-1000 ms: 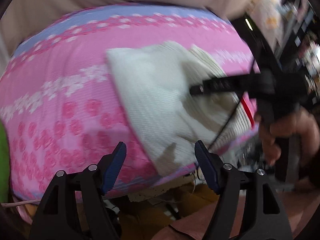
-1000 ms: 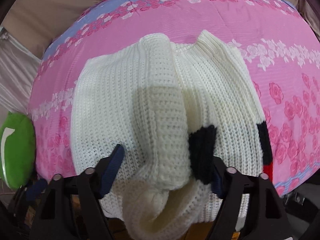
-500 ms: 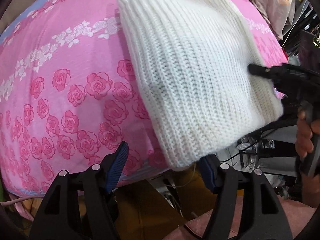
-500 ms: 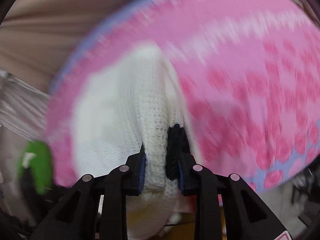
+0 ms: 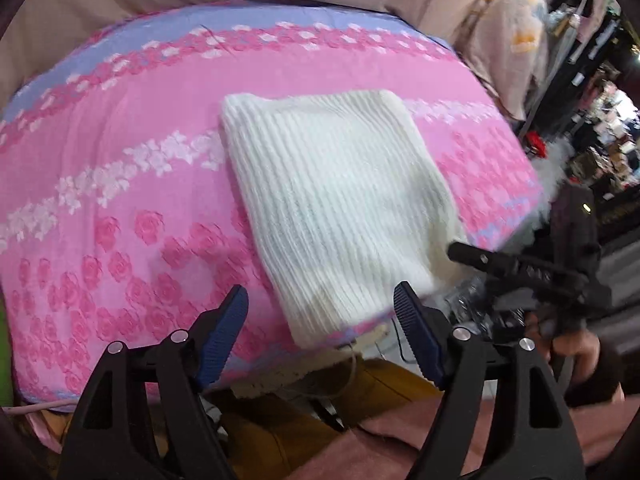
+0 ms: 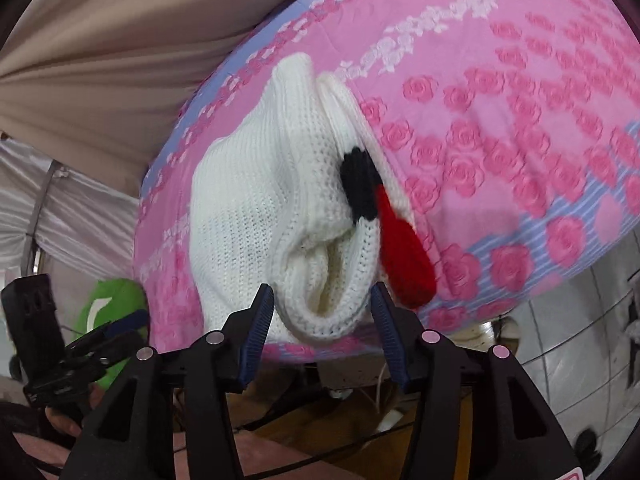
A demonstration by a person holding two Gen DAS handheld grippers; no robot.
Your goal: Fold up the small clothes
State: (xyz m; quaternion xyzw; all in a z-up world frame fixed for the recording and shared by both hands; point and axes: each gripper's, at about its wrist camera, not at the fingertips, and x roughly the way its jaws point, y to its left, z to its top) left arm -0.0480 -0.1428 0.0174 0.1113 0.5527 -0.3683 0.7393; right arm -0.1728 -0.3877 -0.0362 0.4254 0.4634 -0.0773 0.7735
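Where the pink rose-print bedspread [image 5: 120, 184] drops off at its near edge, a folded white knit sweater [image 5: 340, 208] lies flat, its near corner overhanging that edge. Left gripper [image 5: 322, 334] hangs just off the near edge, jaws wide, nothing between the blue pads, near sweater corner sitting above the gap but not pinched. Right gripper [image 6: 322, 334] jaws moderately wide, rolled white cuff of the sweater [image 6: 280, 200] sits between the pads; contact with either pad can't be told, cuff looks loose. From the right wrist view the sweater shows stacked folds with a black patch [image 6: 358, 184] and a red patch [image 6: 404, 252] on its right side, red part reaching the near edge. Green object [image 6: 108, 308] off the bedspread's left side, partly hidden behind the other gripper. Beige curtain [image 6: 120, 60] behind the far edge. Left view slightly blurred.
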